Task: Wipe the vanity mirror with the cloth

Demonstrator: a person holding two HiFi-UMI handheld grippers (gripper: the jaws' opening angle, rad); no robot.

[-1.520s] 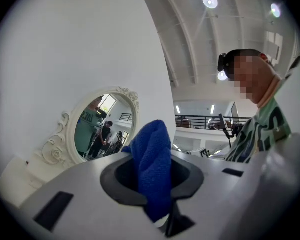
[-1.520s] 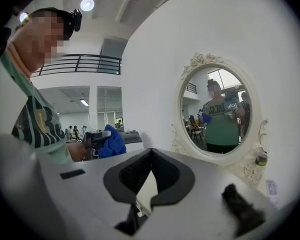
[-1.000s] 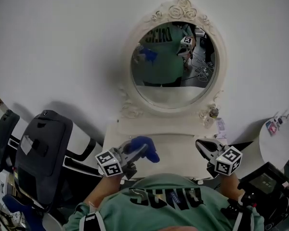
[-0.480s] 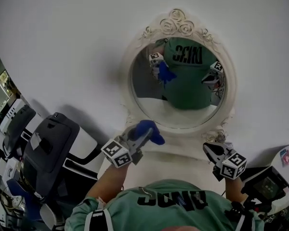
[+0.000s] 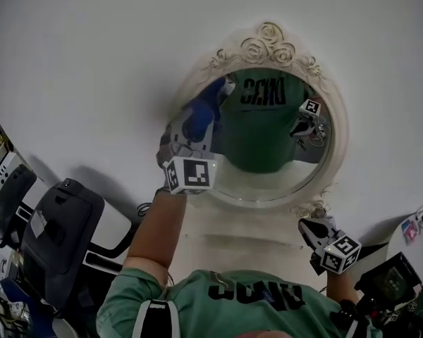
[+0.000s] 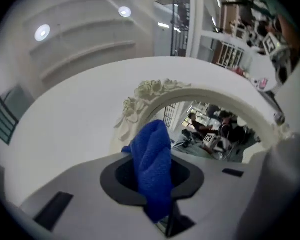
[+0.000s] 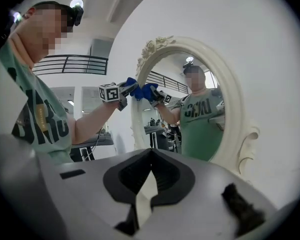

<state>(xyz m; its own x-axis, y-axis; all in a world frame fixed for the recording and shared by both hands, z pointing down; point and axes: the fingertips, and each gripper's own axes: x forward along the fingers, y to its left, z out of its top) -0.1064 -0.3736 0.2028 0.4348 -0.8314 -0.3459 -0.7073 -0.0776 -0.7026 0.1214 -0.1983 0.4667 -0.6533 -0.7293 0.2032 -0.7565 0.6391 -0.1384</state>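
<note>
The oval vanity mirror [image 5: 282, 146] in a cream frame with carved roses [image 5: 268, 48] stands against the white wall. My left gripper [image 5: 190, 143] is raised at the mirror's left edge, shut on the blue cloth [image 5: 199, 120], which touches the glass near the frame. In the left gripper view the cloth [image 6: 152, 159] bulges out between the jaws of the left gripper [image 6: 154, 181], with the frame [image 6: 150, 91] just beyond. My right gripper [image 5: 317, 232] hangs low at the mirror's lower right, shut and holding nothing. The right gripper view shows the right gripper [image 7: 150, 156], the mirror [image 7: 195, 104] and the cloth [image 7: 140, 90].
The white vanity top [image 5: 247, 241] lies below the mirror. A black chair back [image 5: 56, 231] and other dark gear stand at the left. A dark device [image 5: 391, 280] sits at the lower right. The person's green shirt [image 5: 254, 301] fills the bottom edge.
My left gripper has risen with the blue cloth from above the vanity top to the mirror's left edge. The right gripper has stayed low at the right.
</note>
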